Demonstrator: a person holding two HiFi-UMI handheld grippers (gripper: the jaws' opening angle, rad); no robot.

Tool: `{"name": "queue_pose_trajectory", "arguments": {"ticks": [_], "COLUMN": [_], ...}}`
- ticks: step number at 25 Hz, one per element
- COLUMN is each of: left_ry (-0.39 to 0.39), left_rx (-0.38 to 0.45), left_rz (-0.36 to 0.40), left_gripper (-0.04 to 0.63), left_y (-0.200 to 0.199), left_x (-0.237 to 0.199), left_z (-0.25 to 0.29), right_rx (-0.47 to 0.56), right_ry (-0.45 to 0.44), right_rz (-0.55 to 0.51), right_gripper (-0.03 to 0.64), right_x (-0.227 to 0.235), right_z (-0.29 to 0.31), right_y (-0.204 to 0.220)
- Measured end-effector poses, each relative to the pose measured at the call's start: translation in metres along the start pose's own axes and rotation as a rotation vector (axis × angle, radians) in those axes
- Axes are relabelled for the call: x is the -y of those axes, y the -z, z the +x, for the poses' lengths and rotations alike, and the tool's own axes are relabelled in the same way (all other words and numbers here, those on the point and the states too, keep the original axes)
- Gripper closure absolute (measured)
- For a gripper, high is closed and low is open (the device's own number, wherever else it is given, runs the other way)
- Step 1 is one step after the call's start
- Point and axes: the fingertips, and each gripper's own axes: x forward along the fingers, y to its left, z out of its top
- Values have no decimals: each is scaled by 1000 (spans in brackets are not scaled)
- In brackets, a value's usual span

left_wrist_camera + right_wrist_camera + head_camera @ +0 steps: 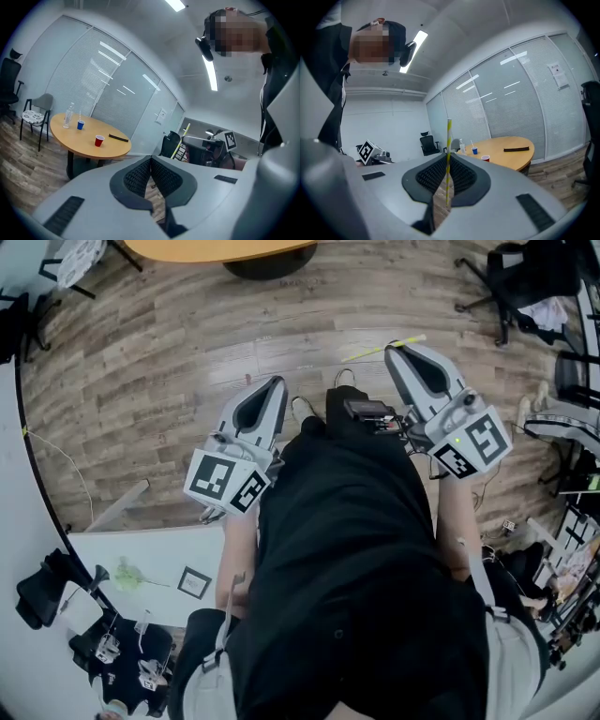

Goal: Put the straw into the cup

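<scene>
The right tongs (446,161) are clamped on a yellow striped straw (448,136), which stands upright between the jaws and pokes out above them. The left tongs (151,161) are pressed together with nothing between them. Both are held out in front of the person, above the wooden floor (187,343). Well away stands the round table (89,140), bearing a red cup (99,140), a blue cup (80,124) and a clear bottle (68,116).

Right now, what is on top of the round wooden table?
A clear bottle, a blue cup with a straw standing in it, a red cup and a flat black object. Whether the cups hold liquid cannot be seen from here.
</scene>
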Motion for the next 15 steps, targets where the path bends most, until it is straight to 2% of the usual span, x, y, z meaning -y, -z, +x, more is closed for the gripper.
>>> {"name": "queue_pose_trajectory", "arguments": {"ticks": [6, 10, 15], "left_ry": [-8, -29, -59], "left_rx": [-18, -18, 4], "left_rz": [-10, -15, -17], "left_gripper": [583, 583, 583], "left_y": [2, -6, -35], "left_x": [-4, -13, -25], "left_z": [18, 34, 65], "right_rx": [-13, 1, 20], "right_ry": [10, -35, -93], "right_rz": [33, 40, 48], "right_gripper": [583, 583, 583], "right_x": [22, 39, 71], "right_z": [7, 27, 57], "right_y": [3, -3, -23]}}
